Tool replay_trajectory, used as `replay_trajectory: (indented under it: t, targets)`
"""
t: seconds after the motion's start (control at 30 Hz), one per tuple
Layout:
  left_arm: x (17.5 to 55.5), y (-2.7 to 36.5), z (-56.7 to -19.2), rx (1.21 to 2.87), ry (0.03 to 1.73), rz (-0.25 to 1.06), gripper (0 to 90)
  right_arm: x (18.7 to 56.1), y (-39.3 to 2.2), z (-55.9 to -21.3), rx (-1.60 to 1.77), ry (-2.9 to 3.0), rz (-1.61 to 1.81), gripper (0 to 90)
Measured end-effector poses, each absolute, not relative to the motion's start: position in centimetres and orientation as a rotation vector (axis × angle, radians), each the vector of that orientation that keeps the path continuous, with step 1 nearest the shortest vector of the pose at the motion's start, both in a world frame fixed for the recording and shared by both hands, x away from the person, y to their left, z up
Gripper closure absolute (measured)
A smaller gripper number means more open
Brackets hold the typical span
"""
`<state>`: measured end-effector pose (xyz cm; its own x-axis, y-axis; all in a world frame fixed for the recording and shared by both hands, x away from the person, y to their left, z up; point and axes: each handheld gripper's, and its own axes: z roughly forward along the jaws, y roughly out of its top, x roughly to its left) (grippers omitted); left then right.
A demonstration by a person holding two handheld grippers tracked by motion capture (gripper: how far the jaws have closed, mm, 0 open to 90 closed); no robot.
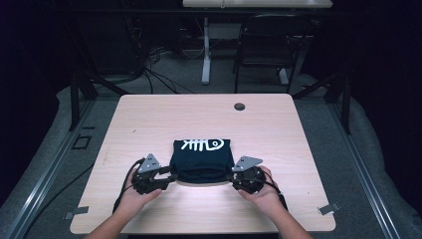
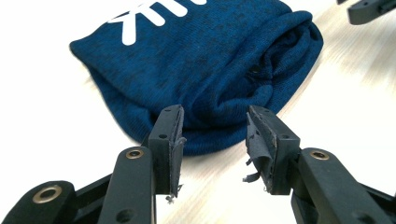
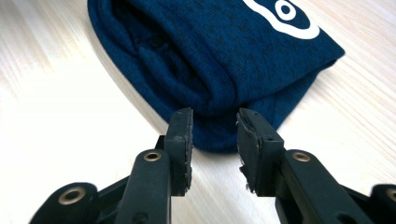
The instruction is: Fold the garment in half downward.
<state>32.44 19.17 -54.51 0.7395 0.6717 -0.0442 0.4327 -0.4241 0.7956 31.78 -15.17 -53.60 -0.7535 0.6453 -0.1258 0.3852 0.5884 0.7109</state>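
Note:
A folded dark blue knit garment (image 1: 201, 160) with a white fish-bone print lies at the middle of the light wood table (image 1: 149, 119). My left gripper (image 1: 169, 178) sits at its near left corner, open, its jaws framing the folded edge of the garment (image 2: 210, 70) with nothing clamped between them. My right gripper (image 1: 233, 176) sits at the near right corner, also open, its jaws just short of the garment (image 3: 219, 60) and its bottom fold. A hand holds each gripper from the near edge.
A round grommet hole (image 1: 239, 106) is in the table's far side. Behind the table stand a black chair (image 1: 268, 45) and a white desk leg (image 1: 206, 50), with cables on the floor. Metal clips (image 1: 328, 209) sit at the near corners.

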Motion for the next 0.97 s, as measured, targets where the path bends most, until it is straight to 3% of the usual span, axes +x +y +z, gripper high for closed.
replay_trajectory:
  t: [0.53, 0.97]
  targets:
    - [30.5, 22.9, -55.4, 2.02, 0.94, 0.334, 54.7, 28.4, -17.7, -53.6, 0.899, 2.398, 0.997, 61.0]
    - [30.9, 23.3, -56.1, 2.04, 0.967, 0.373, 51.3, 29.0, -18.6, -55.3, 0.962, 2.357, 0.982, 56.5]
